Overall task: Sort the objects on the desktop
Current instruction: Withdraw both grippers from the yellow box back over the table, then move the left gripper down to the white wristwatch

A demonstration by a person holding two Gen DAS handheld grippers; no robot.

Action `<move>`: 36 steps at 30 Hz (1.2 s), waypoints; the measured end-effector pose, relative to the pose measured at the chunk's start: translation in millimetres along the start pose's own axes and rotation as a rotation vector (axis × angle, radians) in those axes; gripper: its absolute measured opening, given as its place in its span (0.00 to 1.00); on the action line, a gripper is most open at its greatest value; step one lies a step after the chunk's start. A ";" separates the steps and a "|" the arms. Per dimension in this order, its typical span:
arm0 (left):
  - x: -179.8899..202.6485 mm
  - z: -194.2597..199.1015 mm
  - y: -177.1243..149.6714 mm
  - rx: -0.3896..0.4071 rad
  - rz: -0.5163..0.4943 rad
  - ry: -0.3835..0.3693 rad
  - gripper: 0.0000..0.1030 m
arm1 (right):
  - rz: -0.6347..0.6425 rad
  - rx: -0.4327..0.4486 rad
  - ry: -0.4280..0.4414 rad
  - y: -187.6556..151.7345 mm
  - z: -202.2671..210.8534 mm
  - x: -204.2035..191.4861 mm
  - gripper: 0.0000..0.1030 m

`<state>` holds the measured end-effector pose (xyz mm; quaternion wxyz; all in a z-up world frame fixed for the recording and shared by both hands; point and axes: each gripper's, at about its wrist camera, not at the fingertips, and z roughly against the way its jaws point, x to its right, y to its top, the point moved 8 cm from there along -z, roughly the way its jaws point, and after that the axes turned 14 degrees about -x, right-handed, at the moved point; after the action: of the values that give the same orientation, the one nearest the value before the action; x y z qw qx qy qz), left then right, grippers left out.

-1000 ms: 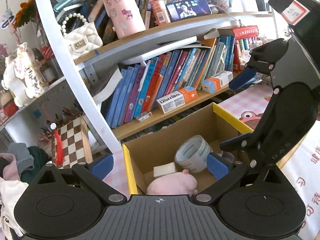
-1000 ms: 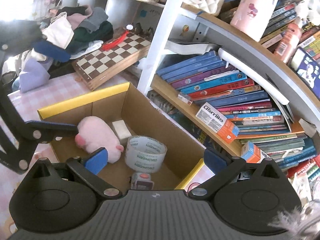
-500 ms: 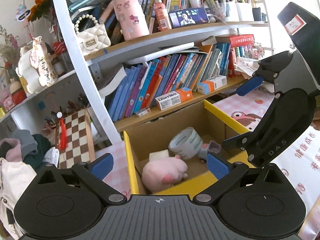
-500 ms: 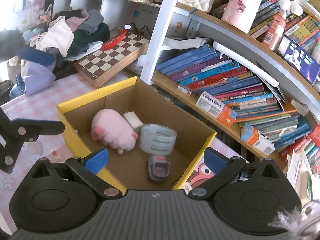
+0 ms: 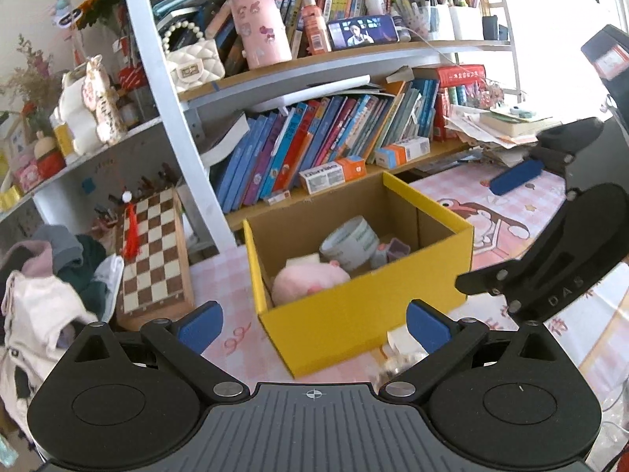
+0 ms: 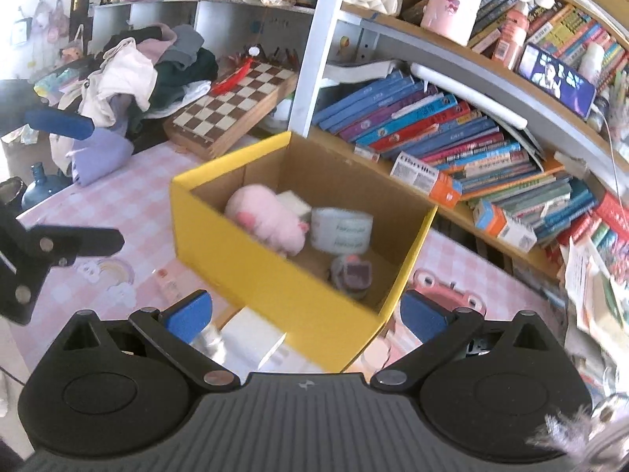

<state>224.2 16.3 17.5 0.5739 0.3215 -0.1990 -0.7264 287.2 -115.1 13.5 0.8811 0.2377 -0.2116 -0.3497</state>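
Box (image 5: 365, 314): cardboard, matt yellow outside, raw brown inside. Pig toy (image 5: 308, 281): pink plush, fuzzy. Tape roll (image 5: 348, 240): glossy film, probably plastic. Tabletop (image 6: 118, 212): smooth pink checked covering. Chessboard (image 5: 151, 251): varnished wood. Left gripper (image 5: 312, 324): matt black plastic, blue pads (image 5: 198, 326) possibly rubber.

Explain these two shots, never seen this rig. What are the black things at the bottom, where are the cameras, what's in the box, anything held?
No robot arm: a person carries two hand-held grippers, each with a fisheye camera looking out along its two blue-padded fingers. The black shape at the bottom of each picture is that gripper's own body. The left gripper and the right gripper are both open and hold nothing. Both look at a yellow cardboard box on a pink checked tablecloth, in front of a bookshelf. Inside lie a pink plush toy, a tape roll, a pale block and a small blurred gadget.
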 end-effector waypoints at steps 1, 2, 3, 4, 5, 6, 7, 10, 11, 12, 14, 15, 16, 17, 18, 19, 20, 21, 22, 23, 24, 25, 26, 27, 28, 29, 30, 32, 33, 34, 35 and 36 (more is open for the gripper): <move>-0.2 1.3 -3.9 -0.003 0.006 -0.002 0.98 | -0.005 -0.005 0.001 -4.5 0.7 -3.4 1.00; -0.3 2.3 -8.3 -0.008 0.012 -0.004 0.98 | -0.010 -0.010 0.003 -9.3 1.2 -7.2 1.00; -0.1 3.1 -12.3 -0.013 0.016 -0.005 0.98 | -0.015 -0.015 0.005 -14.1 1.7 -11.0 1.00; 0.0 3.6 -16.4 -0.018 0.021 -0.006 0.98 | -0.021 -0.020 0.006 -18.6 2.0 -14.3 1.00; 0.2 4.0 -20.6 -0.024 0.026 -0.007 0.98 | -0.028 -0.024 0.007 -23.2 2.4 -17.6 1.00; 0.6 4.7 -25.3 -0.030 0.033 -0.010 0.98 | -0.035 -0.027 0.007 -27.2 2.7 -20.1 1.00; 1.0 5.0 -28.9 -0.034 0.037 -0.012 0.98 | -0.042 -0.030 0.008 -31.2 2.9 -22.6 1.00; 3.2 6.0 -40.3 -0.048 0.050 -0.013 0.98 | -0.078 -0.004 -0.004 -41.6 7.1 -28.2 1.00; 3.9 6.4 -43.8 -0.050 0.054 -0.011 0.98 | -0.093 0.015 -0.009 -43.9 9.5 -29.1 1.00; 4.4 7.0 -47.0 -0.051 0.062 -0.009 0.98 | -0.108 0.035 -0.014 -46.2 11.9 -29.9 1.00; 5.2 8.0 -53.2 -0.054 0.082 -0.005 0.98 | -0.135 0.060 -0.014 -50.5 15.0 -31.5 1.00; 5.5 8.4 -56.2 -0.056 0.095 -0.004 0.98 | -0.151 0.068 -0.015 -53.2 15.5 -32.3 1.00; 5.7 8.3 -59.0 -0.058 0.106 -0.005 0.98 | -0.166 0.075 -0.015 -55.9 16.0 -33.1 1.00; 6.0 8.1 -61.7 -0.060 0.117 -0.007 0.98 | -0.179 0.076 -0.016 -57.6 15.5 -33.5 1.00; 6.3 8.0 -64.5 -0.062 0.129 -0.009 0.98 | -0.191 0.072 -0.015 -60.3 14.3 -34.4 1.00; 6.8 7.4 -66.7 -0.066 0.131 -0.008 0.98 | -0.204 0.068 -0.015 -63.0 13.1 -35.3 1.00; 7.5 6.8 -69.1 -0.070 0.130 -0.005 0.98 | -0.217 0.066 -0.015 -65.4 11.9 -36.0 1.00; 8.2 6.1 -71.5 -0.075 0.130 -0.002 0.98 | -0.228 0.064 -0.015 -67.9 10.8 -36.8 1.00; 8.6 5.8 -73.6 -0.078 0.130 0.000 0.98 | -0.240 0.062 -0.015 -70.4 9.7 -37.6 1.00; 9.4 5.6 -75.7 -0.079 0.131 0.002 0.98 | -0.252 0.058 -0.016 -73.5 8.4 -38.7 1.00; 9.6 5.1 -77.5 -0.081 0.132 0.004 0.98 | -0.265 0.053 -0.016 -76.7 7.1 -39.8 1.00; 9.5 4.4 -79.0 -0.083 0.135 0.006 0.98 | -0.276 0.044 -0.015 -79.7 5.5 -40.9 1.00; 9.4 3.6 -80.5 -0.085 0.138 0.008 0.98 | -0.284 0.038 -0.014 -82.2 4.4 -41.9 1.00; 9.7 2.7 -82.1 -0.088 0.143 0.010 0.98 | -0.292 0.032 -0.012 -84.7 3.4 -43.0 1.00; 10.1 1.7 -83.7 -0.090 0.149 0.011 0.98 | -0.297 0.024 -0.010 -87.0 2.4 -44.2 1.00; 10.4 0.7 -85.5 -0.094 0.155 0.010 0.98 | -0.302 0.016 -0.007 -89.2 1.3 -45.4 1.00; 11.2 -0.8 -87.3 -0.098 0.160 0.007 0.98 | -0.307 0.009 -0.004 -91.5 0.3 -46.6 1.00; 12.9 -3.9 -91.0 -0.108 0.169 0.002 0.98 | -0.310 -0.005 0.003 -95.0 -1.5 -49.4 1.00; 13.9 -5.3 -92.5 -0.113 0.172 -0.002 0.98 | -0.312 -0.009 0.005 -96.5 -2.0 -50.5 1.00; 14.9 -6.7 -94.0 -0.119 0.175 -0.005 0.98 | -0.313 -0.013 0.008 -97.9 -2.5 -51.6 1.00; 15.9 -8.1 -95.6 -0.124 0.177 -0.008 0.98 | -0.315 -0.018 0.010 -99.4 -3.1 -52.7 1.00; 16.6 -9.2 -97.1 -0.129 0.180 -0.011 0.98 | -0.317 -0.023 0.012 -100.4 -3.9 -53.1 1.00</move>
<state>159.8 26.5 -57.0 0.6551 0.2607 -0.1833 -0.6851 202.1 -140.5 -57.5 0.8188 0.2600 -0.1622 -0.4854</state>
